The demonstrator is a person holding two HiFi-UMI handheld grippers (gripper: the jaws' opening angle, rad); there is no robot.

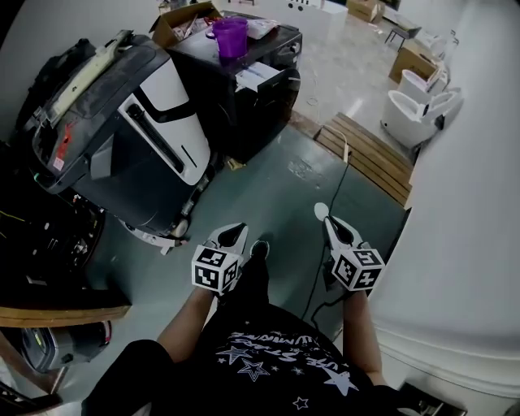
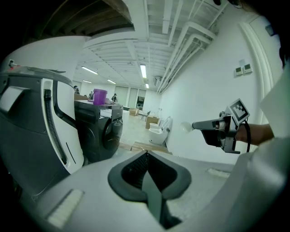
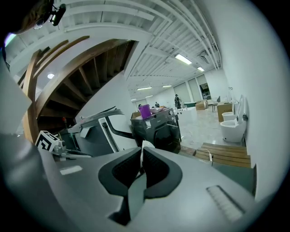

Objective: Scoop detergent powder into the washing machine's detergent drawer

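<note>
Washing machine (image 1: 244, 97) stands well ahead, up and left of both grippers, its detergent drawer (image 1: 262, 76) apparently open towards me. My left gripper (image 1: 235, 231), clenched empty, looks slightly nearer. My right gripper (image 1: 326, 219) grasps a white scoop (image 1: 321, 210).

The washing machine (image 1: 244, 97) stands far, at the middle, with a cup (image 1: 231, 36) on its top and a cardboard box (image 1: 175, 23) left of the cup, seemingly on the same top. A tilted machine (image 1: 122, 138) lies left of it and nearer. A wooden platform (image 1: 370, 154) lies to the right, with toilets (image 1: 410, 106) beyond it. A cable (image 1: 335, 191) runs from the platform toward the near side. Nearest, the left gripper (image 1: 235, 233) and right gripper (image 1: 331, 223) sit side by side, with a scoop (image 1: 322, 211) at the right one's tip.
</note>
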